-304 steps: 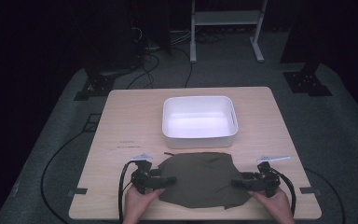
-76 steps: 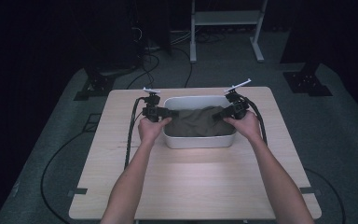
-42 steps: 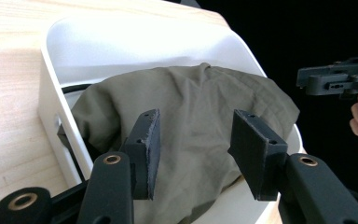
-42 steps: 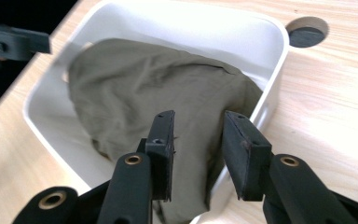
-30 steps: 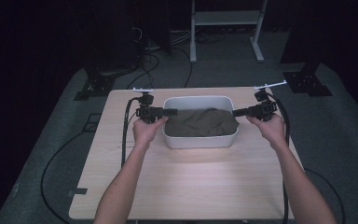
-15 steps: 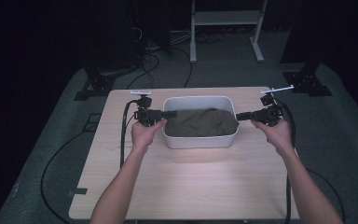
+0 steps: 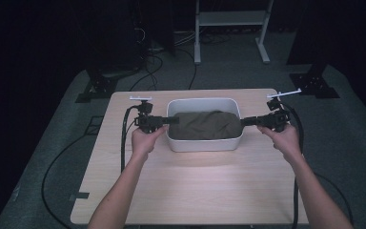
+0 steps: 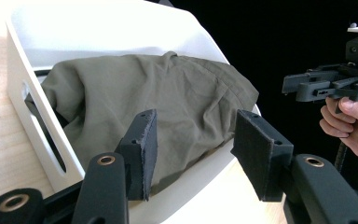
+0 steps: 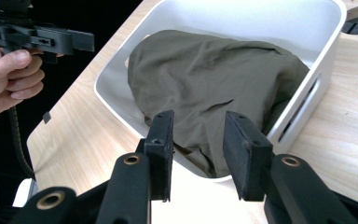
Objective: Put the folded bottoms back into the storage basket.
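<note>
Now the wooden counter (image 7: pixel 190 186) is carrying a white plastic bin (image 7: pixel 204 142), which is sitting between both grippers. Inside it, an olive-green cloth (image 7: pixel 205 125) is lying bunched just beyond their fingers. The left gripper (image 8: pixel 193 154) and right gripper (image 9: pixel 196 151) are gaping apart, holding nothing.

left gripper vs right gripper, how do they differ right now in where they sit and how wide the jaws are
The left gripper sits at the white bin's left end, its tips over the rim by the olive cloth. The right gripper sits at the bin's right end, its tips just outside the rim. In its own view the left gripper's jaws stand wider apart than the right gripper's do in its view. Both are open, hold nothing, and point inward at the cloth.
</note>
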